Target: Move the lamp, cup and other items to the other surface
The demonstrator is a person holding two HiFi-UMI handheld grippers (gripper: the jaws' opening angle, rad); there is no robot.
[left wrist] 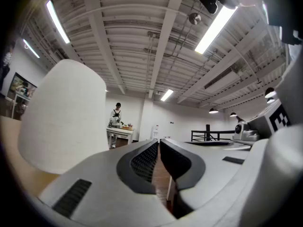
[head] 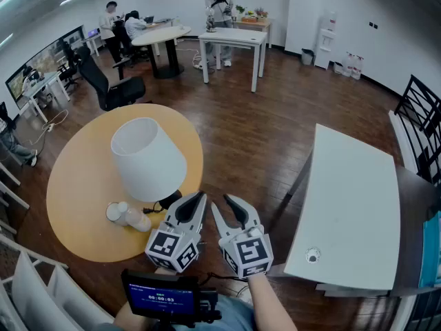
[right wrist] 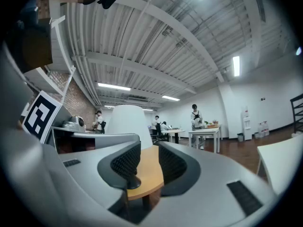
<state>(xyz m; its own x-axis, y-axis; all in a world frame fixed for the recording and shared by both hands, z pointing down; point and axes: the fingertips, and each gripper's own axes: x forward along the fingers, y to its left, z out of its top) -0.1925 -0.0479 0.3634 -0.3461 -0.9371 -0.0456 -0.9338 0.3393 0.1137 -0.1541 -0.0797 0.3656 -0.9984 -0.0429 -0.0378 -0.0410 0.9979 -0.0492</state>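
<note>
Office, seen from above: the lamp point(head: 147, 158), white shade upright, stands on the round wooden bench point(head: 76, 185), nr its right edge. The cup point(head: 116, 212) lies at the bench's near edge, just left of the lamp's dark base, w/ a second white piece point(head: 137, 221) touching it. Both tools are held level, side by side, at the round bench's near-right edge. The left tool point(head: 198, 196) has its jaws together w/ nothing btwn them; its own view shows the shade close at left. The right tool point(head: 222, 202) is narrowly open and empty, w/ the wooden edge visible through the gap. The white bench point(head: 351, 205), at right across bare floor, carries a small round item point(head: 312, 255) nr its near-left corner. People work at desks in the bkgd.
</note>
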